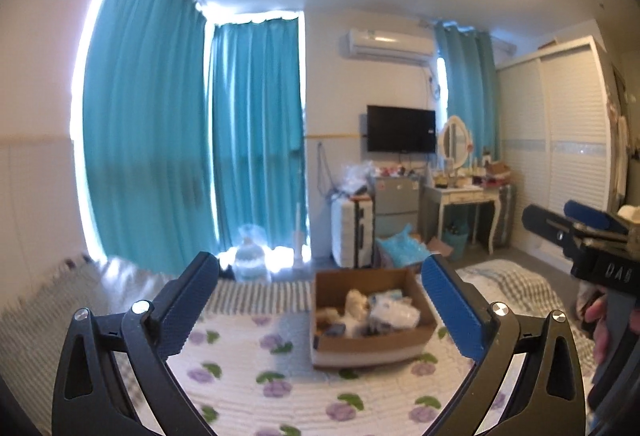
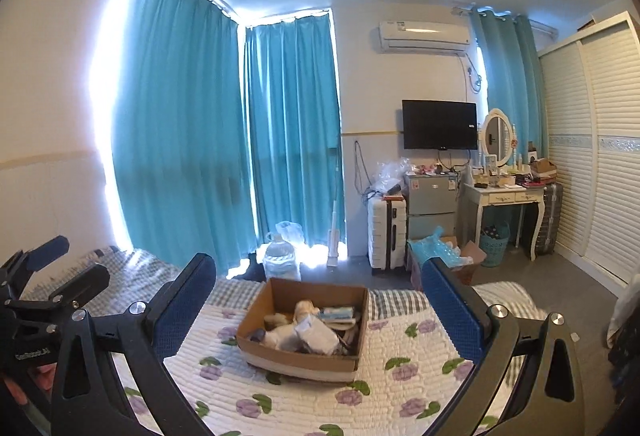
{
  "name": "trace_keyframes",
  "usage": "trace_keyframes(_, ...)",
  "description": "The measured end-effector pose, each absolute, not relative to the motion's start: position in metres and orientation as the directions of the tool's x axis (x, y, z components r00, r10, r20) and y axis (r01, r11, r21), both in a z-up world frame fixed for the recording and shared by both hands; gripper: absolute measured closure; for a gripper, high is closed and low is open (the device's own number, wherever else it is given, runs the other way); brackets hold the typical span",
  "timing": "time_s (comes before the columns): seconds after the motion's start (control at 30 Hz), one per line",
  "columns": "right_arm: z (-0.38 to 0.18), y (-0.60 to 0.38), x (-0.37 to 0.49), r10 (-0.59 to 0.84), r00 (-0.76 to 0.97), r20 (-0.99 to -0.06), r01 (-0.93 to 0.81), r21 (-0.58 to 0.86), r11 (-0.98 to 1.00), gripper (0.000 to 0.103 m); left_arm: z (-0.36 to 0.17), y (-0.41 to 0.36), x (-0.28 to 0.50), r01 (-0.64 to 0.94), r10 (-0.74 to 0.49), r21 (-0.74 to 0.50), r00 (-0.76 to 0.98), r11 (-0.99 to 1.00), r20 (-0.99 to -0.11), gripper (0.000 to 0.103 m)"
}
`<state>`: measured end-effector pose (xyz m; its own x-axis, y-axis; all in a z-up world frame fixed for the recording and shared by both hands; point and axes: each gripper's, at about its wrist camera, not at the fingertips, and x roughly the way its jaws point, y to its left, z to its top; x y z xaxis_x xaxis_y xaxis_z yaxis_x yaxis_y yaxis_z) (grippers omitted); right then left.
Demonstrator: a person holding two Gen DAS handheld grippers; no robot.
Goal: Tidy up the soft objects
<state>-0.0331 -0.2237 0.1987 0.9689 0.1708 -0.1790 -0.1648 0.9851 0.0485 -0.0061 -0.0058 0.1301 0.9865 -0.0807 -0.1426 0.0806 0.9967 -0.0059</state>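
A brown cardboard box (image 1: 404,350) stands on the flowered quilt (image 1: 248,368) of the bed. It holds several soft things: a cream plush toy (image 1: 357,302) and white plastic-wrapped packs (image 1: 394,310). The box also shows in the right wrist view (image 2: 296,360), with the plush toy (image 2: 306,309) and the packs (image 2: 316,334) inside. My left gripper (image 1: 320,268) is open and empty, held above the bed short of the box. My right gripper (image 2: 320,268) is open and empty, also short of the box. Each gripper shows at the edge of the other's view: the right one (image 1: 560,224) and the left one (image 2: 68,260).
Beyond the bed's foot stand a large water bottle (image 2: 282,260), a white suitcase (image 2: 386,232), a small grey fridge (image 2: 432,202), a white dressing table (image 2: 506,196) and a wardrobe (image 2: 600,156). Teal curtains (image 2: 180,116) cover the windows. A checked blanket (image 2: 400,300) lies behind the box.
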Motion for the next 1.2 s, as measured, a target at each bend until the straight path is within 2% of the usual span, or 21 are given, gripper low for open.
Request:
trace_keyframes(0.07, 0.17, -0.219, -0.029, 0.152, 0.972, -0.18, -0.147, 0.041, 0.988, 0.0, 0.108, -0.008, -0.003, 0.057, -0.052, 0.023, 0.987, 0.998, -0.153, 0.0)
trace_keyframes(0.13, 0.139, -0.215, -0.018, 0.123, 0.968, -0.221, -0.121, 0.023, 0.992, 0.0, 0.088, -0.011, 0.006, 0.042, -0.032, 0.056, 0.986, 0.998, -0.163, 0.0)
trace_keyframes(0.23, 0.098, -0.214, -0.006, 0.105, 0.958, -0.266, -0.105, 0.013, 0.994, 0.0, 0.069, -0.01, 0.02, 0.048, -0.04, 0.035, 0.979, 0.998, -0.199, 0.0)
trace_keyframes(0.37, 0.072, -0.22, 0.011, 0.11, 0.942, -0.318, -0.104, 0.037, 0.994, 0.0, 0.053, -0.012, 0.026, 0.043, -0.031, 0.047, 0.973, 0.998, -0.229, 0.0)
trace_keyframes(1.2, 0.078, -0.212, 0.007, 0.11, 0.941, -0.32, -0.113, 0.008, 0.994, 0.0, 0.036, -0.013, 0.024, 0.06, -0.049, 0.027, 0.954, 0.998, -0.297, 0.0)
